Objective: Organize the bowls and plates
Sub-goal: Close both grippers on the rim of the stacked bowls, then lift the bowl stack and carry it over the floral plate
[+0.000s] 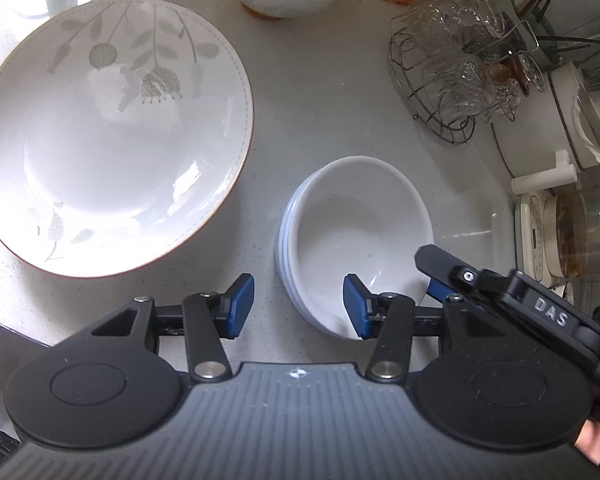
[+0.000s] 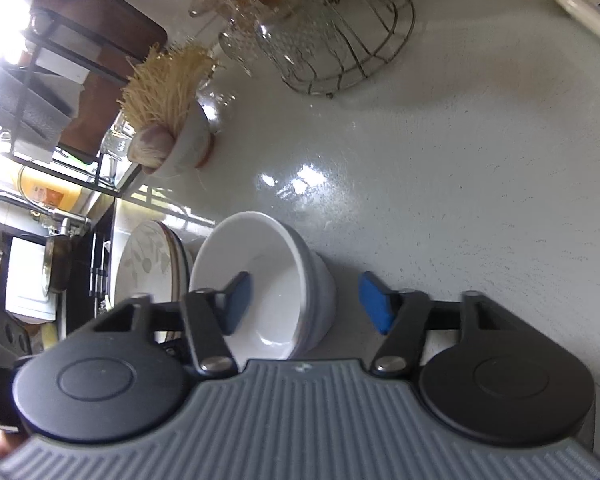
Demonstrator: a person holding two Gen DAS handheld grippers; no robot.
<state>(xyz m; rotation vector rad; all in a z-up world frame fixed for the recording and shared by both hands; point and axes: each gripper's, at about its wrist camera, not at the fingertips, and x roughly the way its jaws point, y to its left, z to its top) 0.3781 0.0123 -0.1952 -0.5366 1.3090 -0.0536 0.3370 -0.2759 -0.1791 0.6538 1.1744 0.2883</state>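
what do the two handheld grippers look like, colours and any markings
Both match. The left gripper and right gripper each have a grey ribbed body, two round black discs, black linkage arms with silver pivot pins, and blue pads lining the jaws. In the left wrist view the right gripper's black housing shows white letters "DAS". No cables or sleeves are visible.

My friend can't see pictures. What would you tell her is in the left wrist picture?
A stack of small white bowls sits on a pale counter, with the left tongs open around its near rim and the right tongs reaching in at its right edge. A big leaf-patterned plate lies to the left, apart from the bowls, and a wire rack of glasses stands behind.
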